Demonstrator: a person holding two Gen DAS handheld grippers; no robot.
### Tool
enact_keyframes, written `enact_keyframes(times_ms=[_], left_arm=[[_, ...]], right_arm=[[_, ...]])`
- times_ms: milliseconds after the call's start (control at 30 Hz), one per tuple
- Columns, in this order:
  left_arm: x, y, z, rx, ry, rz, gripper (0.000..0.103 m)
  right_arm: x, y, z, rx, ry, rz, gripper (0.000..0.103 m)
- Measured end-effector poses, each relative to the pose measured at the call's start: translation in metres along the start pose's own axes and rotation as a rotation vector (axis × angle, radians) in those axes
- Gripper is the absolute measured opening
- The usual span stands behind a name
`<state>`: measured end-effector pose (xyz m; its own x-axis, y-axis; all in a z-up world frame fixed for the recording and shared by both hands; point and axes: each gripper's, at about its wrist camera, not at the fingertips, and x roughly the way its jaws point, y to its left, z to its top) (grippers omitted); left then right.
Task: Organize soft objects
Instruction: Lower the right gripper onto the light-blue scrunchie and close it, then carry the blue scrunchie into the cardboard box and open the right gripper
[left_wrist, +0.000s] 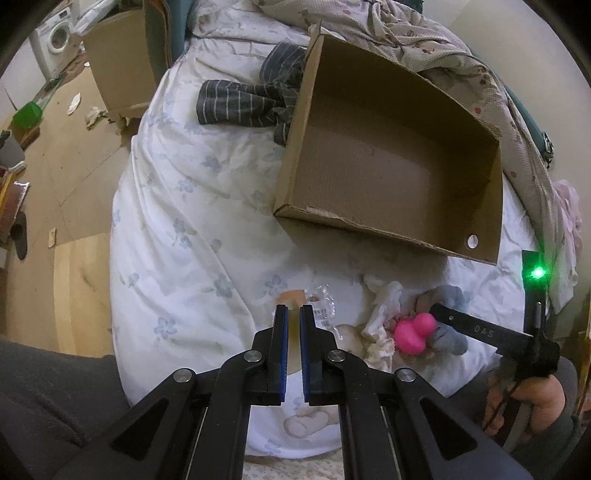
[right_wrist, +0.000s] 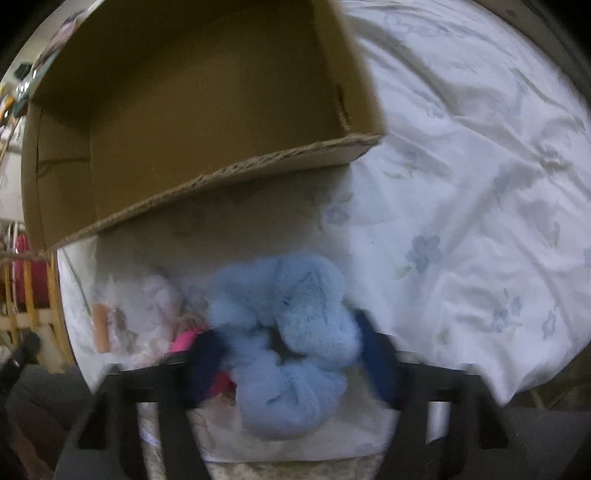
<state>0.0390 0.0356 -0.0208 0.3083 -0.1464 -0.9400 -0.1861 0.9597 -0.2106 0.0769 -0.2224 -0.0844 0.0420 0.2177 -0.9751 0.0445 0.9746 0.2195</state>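
An open cardboard box (left_wrist: 388, 229) lies on the white flowered bedcover (left_wrist: 184, 206), and nothing shows inside it. In front of it lies a small heap: a white cloth (left_wrist: 380, 317), a pink rubbery toy (left_wrist: 410, 332) and a fluffy pale-blue scrunchie (right_wrist: 288, 325). My right gripper (right_wrist: 288, 328) points down into the heap, its fingers pressed against both sides of the scrunchie; that view is blurred. The box's near rim (right_wrist: 258, 162) rises just beyond it. My left gripper (left_wrist: 293, 308) hovers shut and empty over the bedcover, left of the heap.
A dark striped garment (left_wrist: 240, 103) lies against the box's left wall. A patterned blanket (left_wrist: 443, 48) is bunched behind the box. A crinkled plastic wrapper (left_wrist: 321, 310) lies by my left fingertips. The bed's edge drops to a wooden floor (left_wrist: 74, 166) on the left.
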Motion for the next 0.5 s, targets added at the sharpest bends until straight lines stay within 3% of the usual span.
enact_keyframes(times_ms=[167, 333, 500], left_arm=[[0.002, 0.004, 0.0, -0.011, 0.009, -0.003, 0.006], [-0.002, 0.002, 0.002, -0.011, -0.011, -0.005, 0.006], [-0.016, 0.002, 0.003, -0.023, -0.045, -0.032, 0.006]], right_arm=[[-0.023, 0.009, -0.008, -0.066, -0.078, 0.028, 0.016], [-0.053, -0.001, -0.015, -0.027, -0.155, 0.131, 0.015], [-0.087, 0.004, -0.028, -0.071, -0.206, 0.263, 0.015]])
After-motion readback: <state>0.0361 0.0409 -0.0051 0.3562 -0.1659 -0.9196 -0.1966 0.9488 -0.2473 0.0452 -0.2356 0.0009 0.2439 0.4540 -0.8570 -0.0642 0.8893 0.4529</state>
